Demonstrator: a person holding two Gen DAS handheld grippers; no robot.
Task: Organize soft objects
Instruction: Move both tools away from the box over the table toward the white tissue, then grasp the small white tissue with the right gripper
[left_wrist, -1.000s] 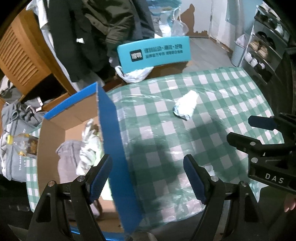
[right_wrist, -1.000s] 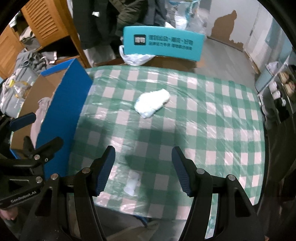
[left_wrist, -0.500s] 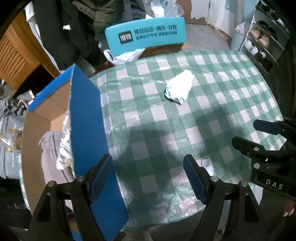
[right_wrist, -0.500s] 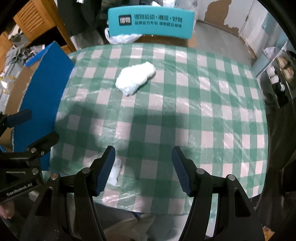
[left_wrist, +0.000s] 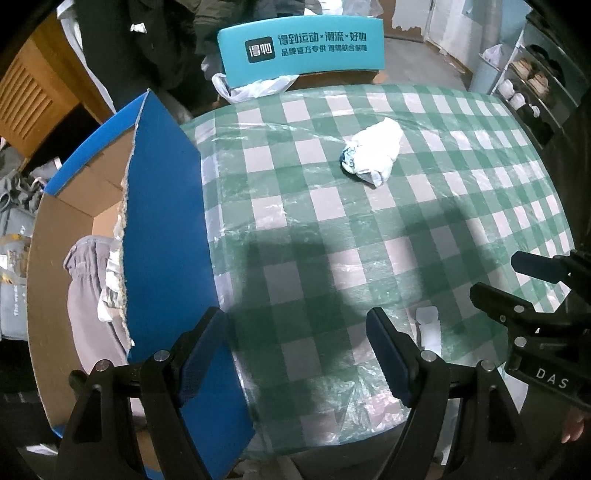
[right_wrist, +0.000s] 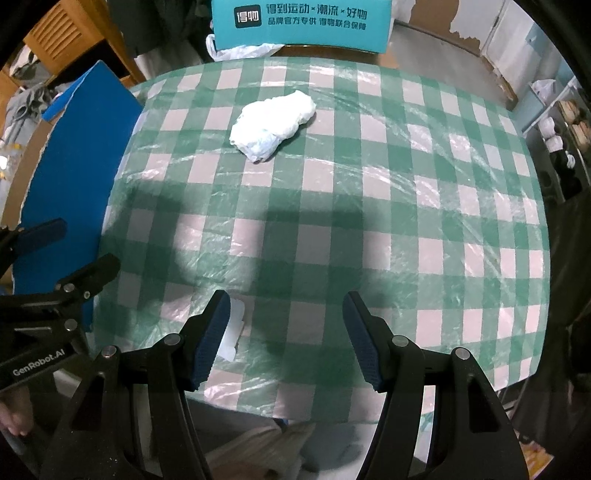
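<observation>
far left: an open cardboard box (left_wrist: 166, 236) with blue outer walls stands at the left edge of the surface (left_wrist: 332, 229); grey fabric (left_wrist: 88, 295) and a pale crumpled item (left_wrist: 112, 280) lie inside it. left tool (left_wrist: 295, 347): tips spread apart with nothing between them, hanging over the near part of the checked cloth just beside the box wall. centre: a green-and-white checked cloth under clear plastic film covers the surface. a white crumpled soft bundle (left_wrist: 373, 153) lies alone on the far half of the surface, well apart from both tools and from the box; in the right wrist view the same bundle (right_wrist: 273, 123) sits left of centre. a small white scrap (right_wrist: 232, 332) lies near the front edge, just beside the left finger of the right tool (right_wrist: 286, 339), whose tips also stand apart and hold nothing. behind the surface: a teal chair back (left_wrist: 301, 48) with printed characters and a white plastic bag (left_wrist: 255, 88) on the seat. far right: shelves with shoes (left_wrist: 532, 77).
</observation>
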